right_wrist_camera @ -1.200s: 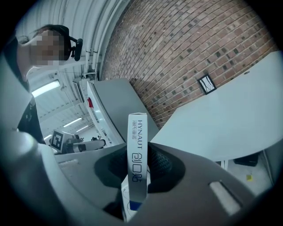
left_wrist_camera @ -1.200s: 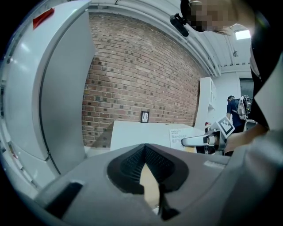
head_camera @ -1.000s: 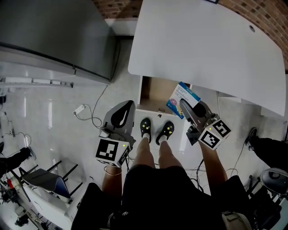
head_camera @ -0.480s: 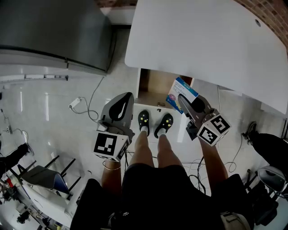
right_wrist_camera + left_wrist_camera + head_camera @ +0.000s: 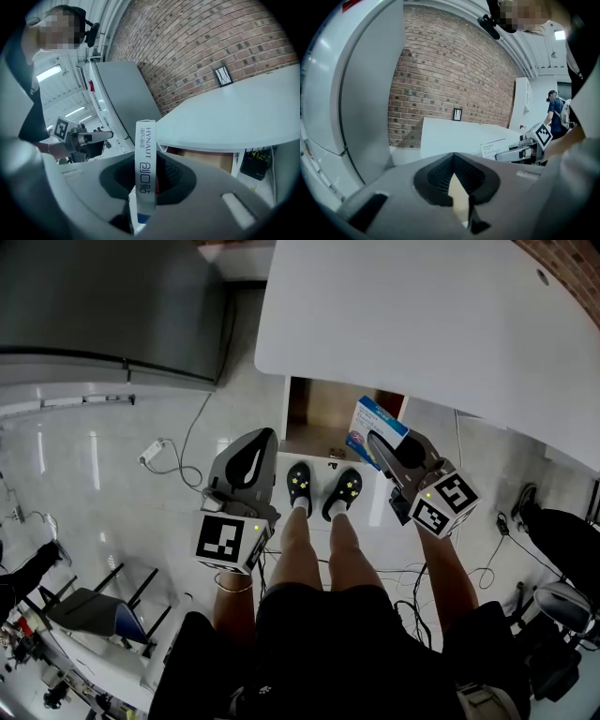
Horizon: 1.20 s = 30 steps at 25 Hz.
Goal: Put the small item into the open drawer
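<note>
The small item is a blue and white bandage box, held upright over the right front part of the open drawer. My right gripper is shut on it. In the right gripper view the box's narrow white edge stands between the dark pads, and the drawer's wooden inside shows beyond, under the table. My left gripper hangs left of the drawer with its jaws together and nothing in them. In its own view the left gripper faces the right gripper with the box.
A white table covers the drawer's back. A tall grey cabinet stands at the left. A cable with a plug lies on the floor. The person's black shoes are right before the drawer front. Another person is at the right.
The head view has shifted a little. The right gripper keeps its hold on the box and has edged slightly toward the drawer. The left gripper has hardly moved.
</note>
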### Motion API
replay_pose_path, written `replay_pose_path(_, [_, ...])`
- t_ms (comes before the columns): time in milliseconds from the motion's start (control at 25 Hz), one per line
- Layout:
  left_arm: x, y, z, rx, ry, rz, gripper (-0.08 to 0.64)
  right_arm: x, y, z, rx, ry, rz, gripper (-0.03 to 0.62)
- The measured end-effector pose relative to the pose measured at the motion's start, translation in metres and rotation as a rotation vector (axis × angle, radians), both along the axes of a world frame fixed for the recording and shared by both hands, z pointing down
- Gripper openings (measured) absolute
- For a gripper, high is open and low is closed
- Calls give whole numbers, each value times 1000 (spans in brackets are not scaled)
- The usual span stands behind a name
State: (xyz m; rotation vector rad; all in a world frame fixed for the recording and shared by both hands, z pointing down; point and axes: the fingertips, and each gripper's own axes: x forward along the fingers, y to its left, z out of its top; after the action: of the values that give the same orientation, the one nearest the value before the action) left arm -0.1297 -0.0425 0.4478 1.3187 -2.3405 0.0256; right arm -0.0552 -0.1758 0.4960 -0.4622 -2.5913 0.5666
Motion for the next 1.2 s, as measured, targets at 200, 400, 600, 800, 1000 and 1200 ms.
replay_pose_path(200, [-4,1,8,11,0,5,-3,-2,1,13,42,26,-7,89])
replay_pose_path(400, [-9,6,16,9,18,-3,-3,-3,4,25,79,50,-15,89])
replay_pose_path(600, [-15,8,27,9,21,-4,-3,-4,4,39,112,71,-29,89])
replay_pose_path(800, [-15,10,32,8,24,-6,-3,-4,7,47,128,85,-45,89])
replay_pose_path(1000, [-18,16,42,0,33,-20,-3,-6,9,59,146,92,-64,89])
replay_pose_path(1200, [-20,17,52,4,32,-24,-3,-7,11,73,183,108,-93,89])
